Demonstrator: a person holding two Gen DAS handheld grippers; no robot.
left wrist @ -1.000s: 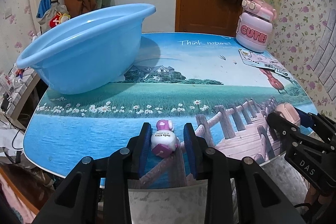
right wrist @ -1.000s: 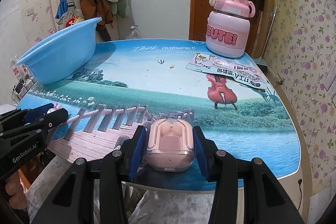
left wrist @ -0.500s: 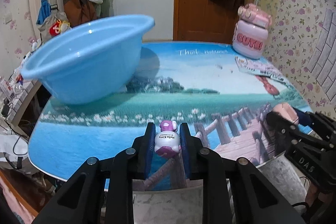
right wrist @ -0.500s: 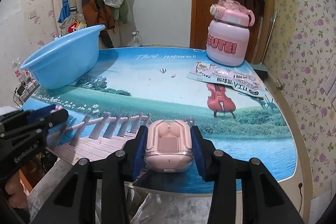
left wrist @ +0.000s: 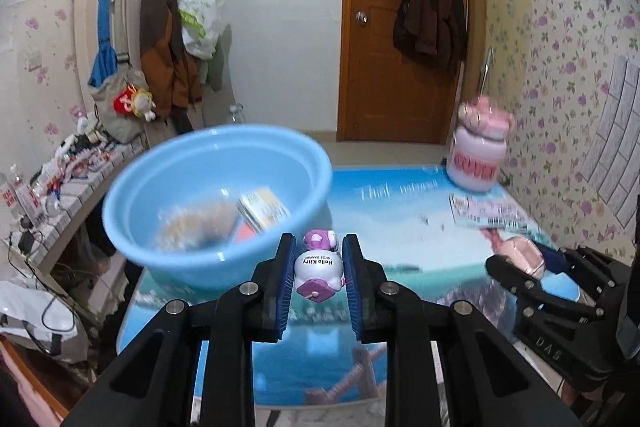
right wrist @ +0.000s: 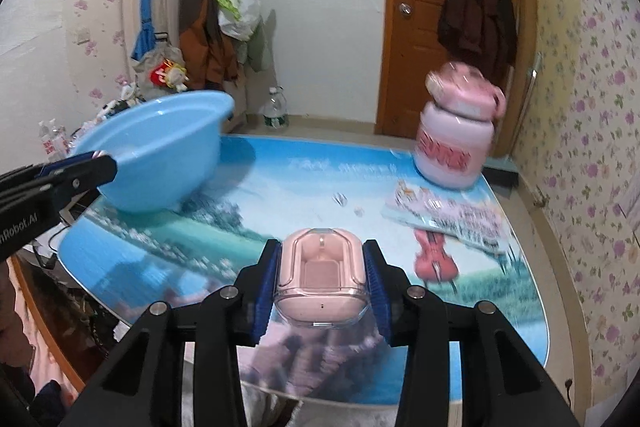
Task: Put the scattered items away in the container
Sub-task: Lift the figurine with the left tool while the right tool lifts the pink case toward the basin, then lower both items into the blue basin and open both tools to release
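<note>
Left wrist view: left gripper pinches the Hello Kitty figurine between both blue pads, lifted off the table. Blue basin sits ahead and left, its rim just beyond the fingertips. Figurine's long axis runs along the fingers, head pointing forward toward the basin, base toward the camera. Right wrist view: right gripper clamps the pink earbud case, long axis along the fingers, rounded end forward; basin is well off to its left. Left arm is nearer, should drop first. Basin contents are blurred, probably a card pack and something tan.
</note>
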